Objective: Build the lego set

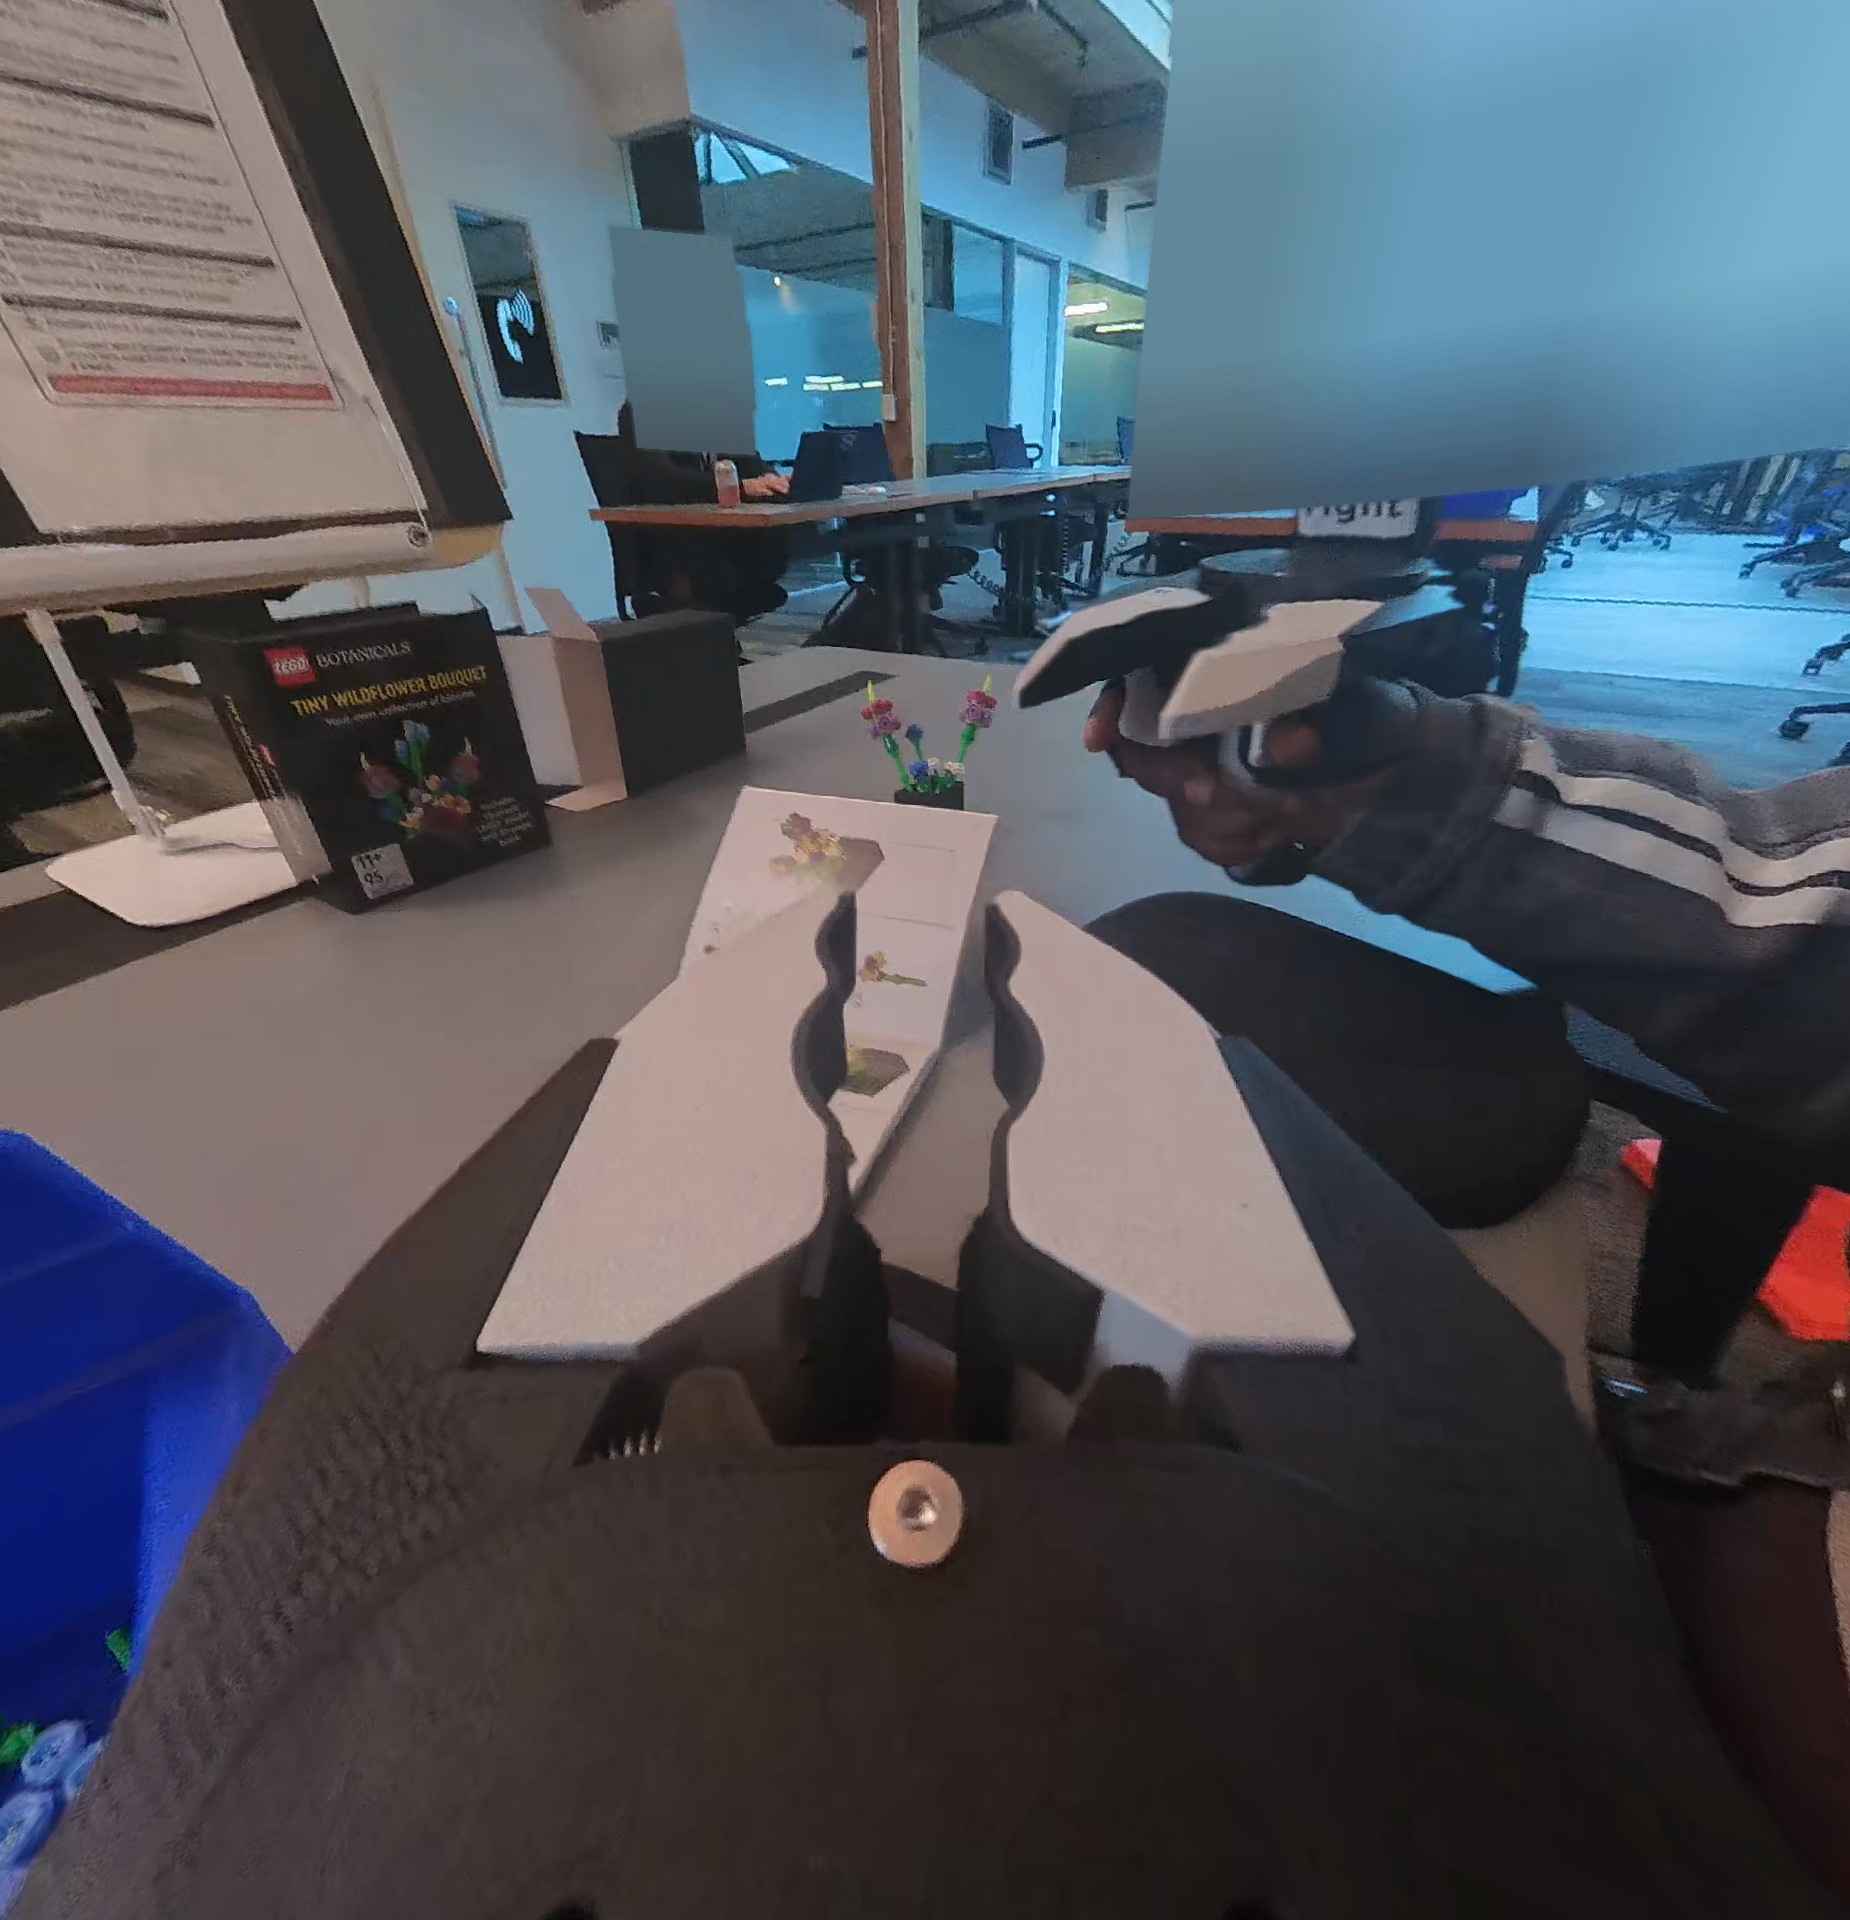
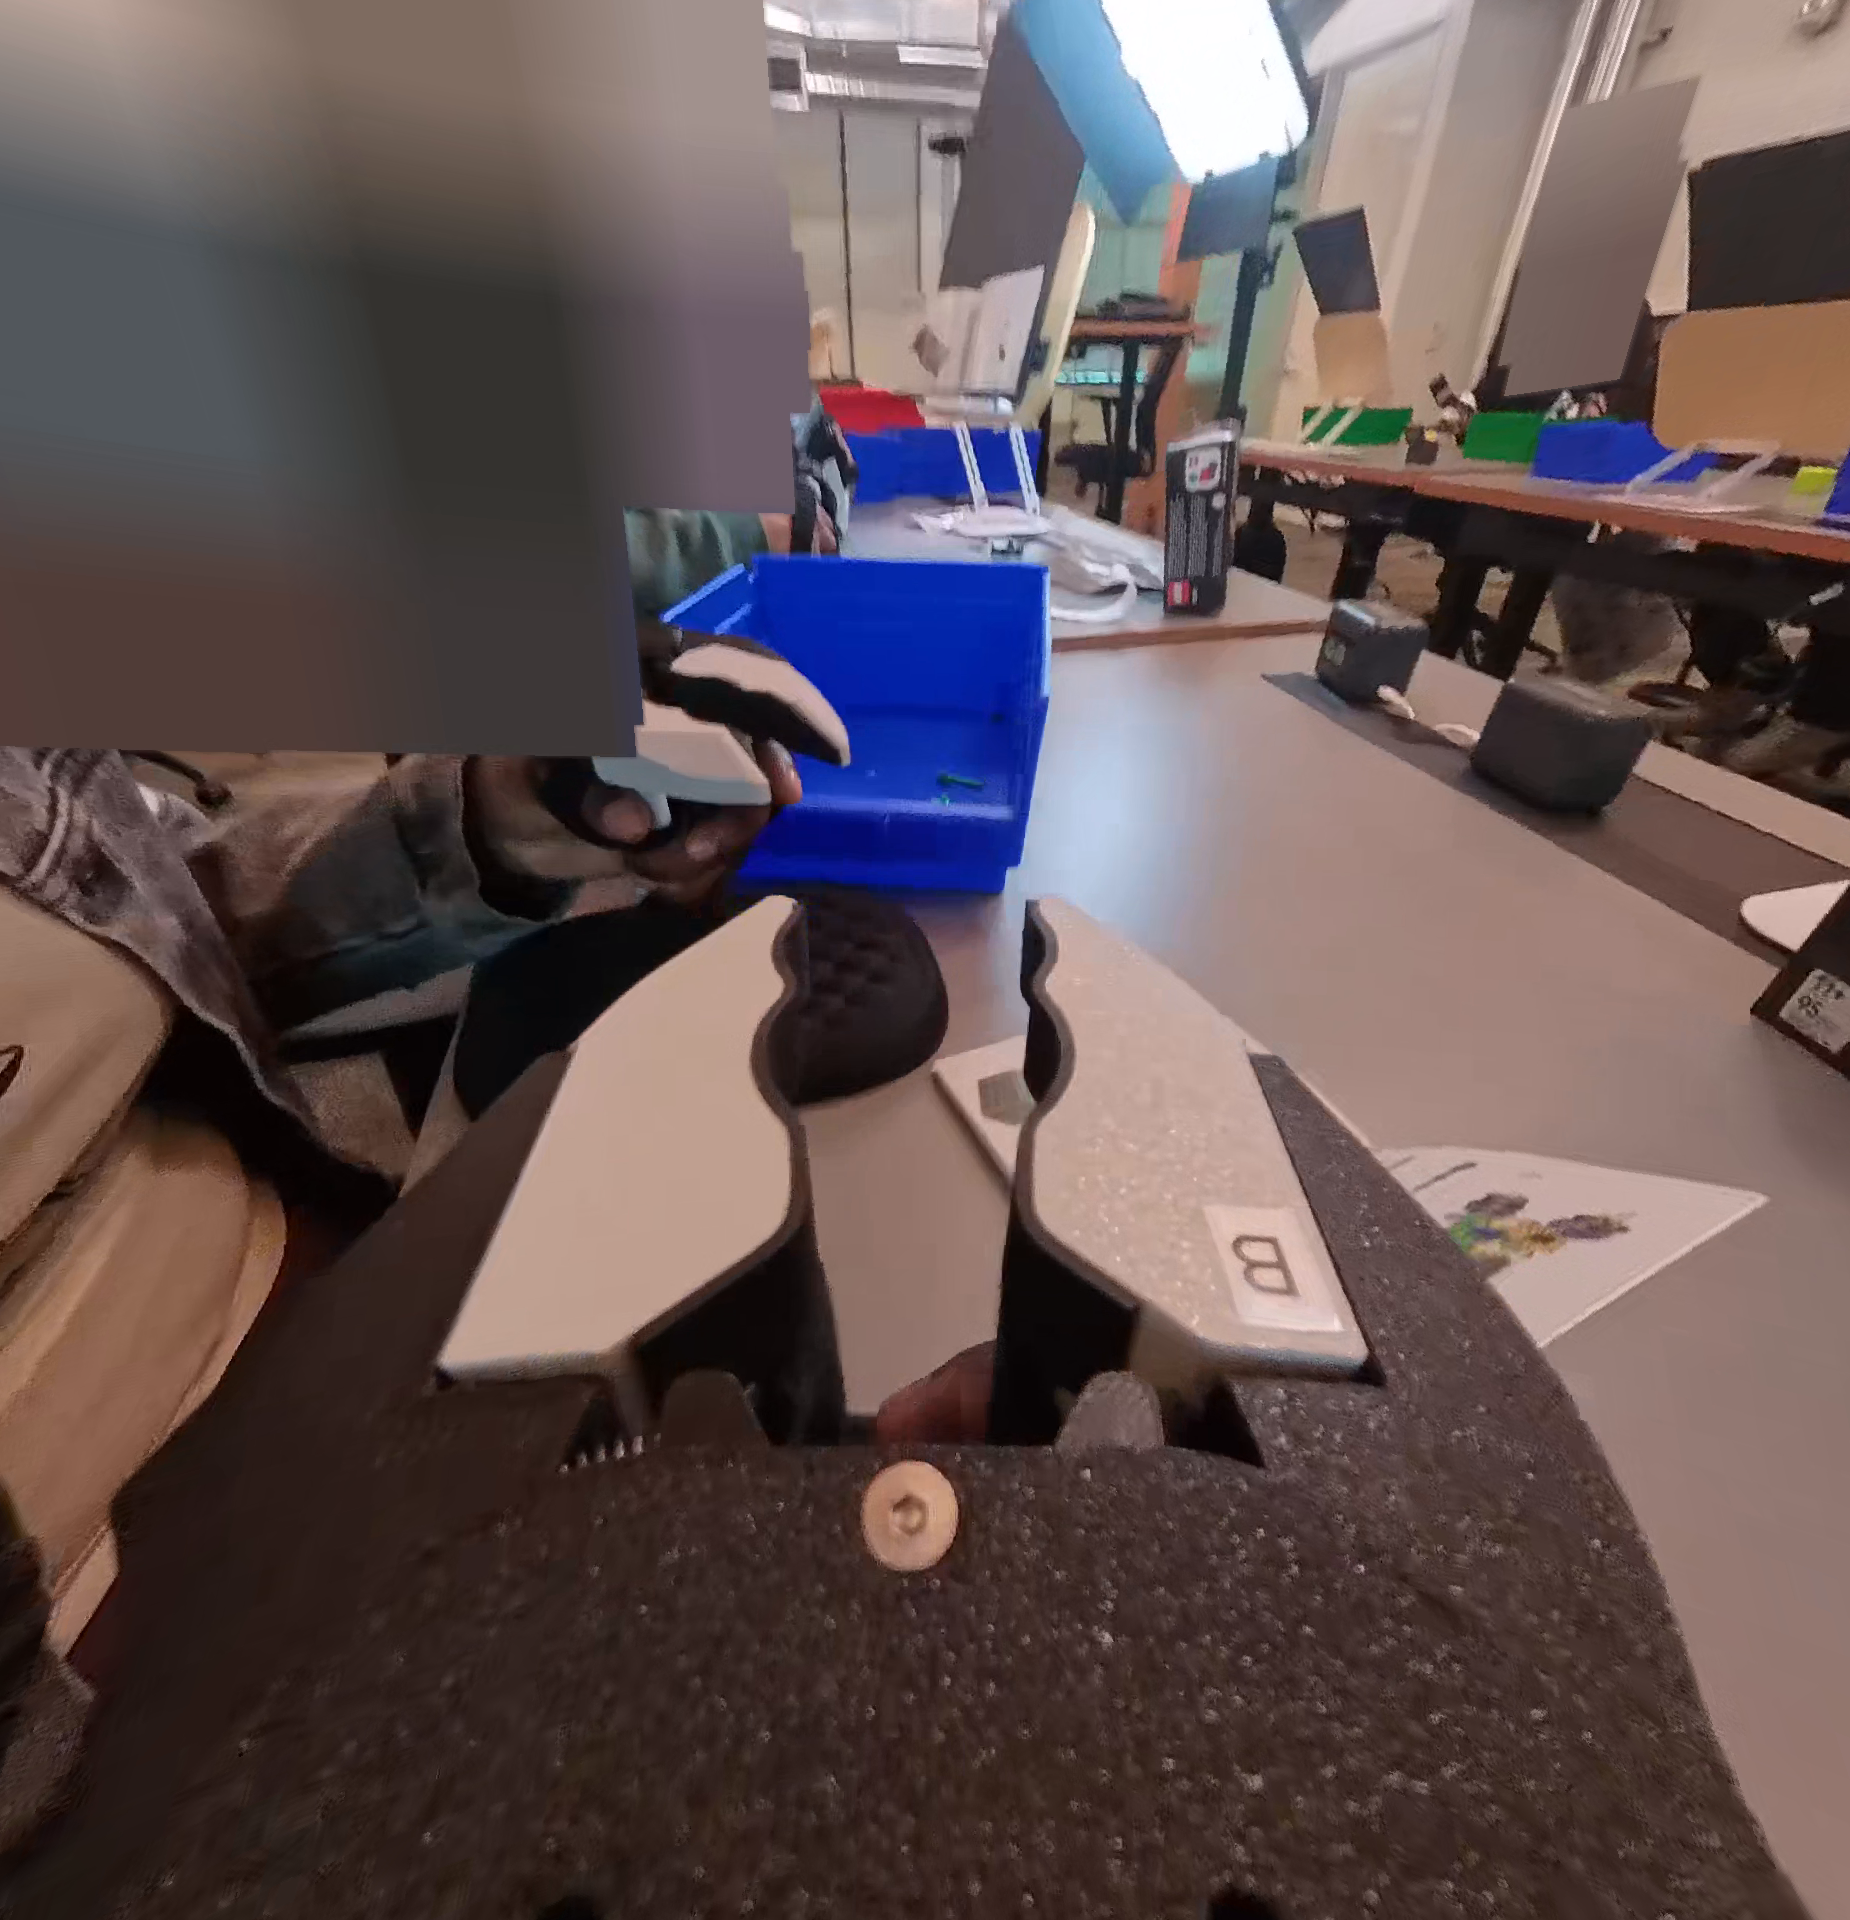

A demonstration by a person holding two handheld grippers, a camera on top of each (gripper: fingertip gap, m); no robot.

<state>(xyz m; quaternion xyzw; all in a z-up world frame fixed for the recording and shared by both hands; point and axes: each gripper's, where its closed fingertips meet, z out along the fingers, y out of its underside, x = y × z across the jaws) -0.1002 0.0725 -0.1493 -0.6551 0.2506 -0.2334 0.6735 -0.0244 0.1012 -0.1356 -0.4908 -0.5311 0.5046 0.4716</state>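
A small lego flower bouquet (image 1: pixel 926 743) stands upright in a black base on the grey table (image 1: pixel 329 1039), beyond the open instruction booklet (image 1: pixel 900 852). My left gripper (image 1: pixel 921 914) is open and empty, held above the booklet's near end. My right gripper (image 2: pixel 910 925) is open and empty, held above the table edge; it also shows in the left wrist view (image 1: pixel 1097 712), raised to the right of the bouquet. The blue bin (image 2: pixel 900 644) holds a few small green pieces (image 2: pixel 957 779). In the left wrist view the bin (image 1: pixel 69 1403) shows blue and green pieces (image 1: pixel 17 1787). The left gripper (image 2: pixel 807 769) hovers at its left.
The black lego box (image 1: pixel 391 758) stands at the back left beside a white document stand (image 1: pixel 173 862) and a small open black box (image 1: pixel 651 707). Two dark grey cubes (image 2: pixel 1560 743) sit on the far table side. A dark padded object (image 2: pixel 859 997) lies at the table's near edge. Tip to tip, the grippers are about 9 centimetres apart.
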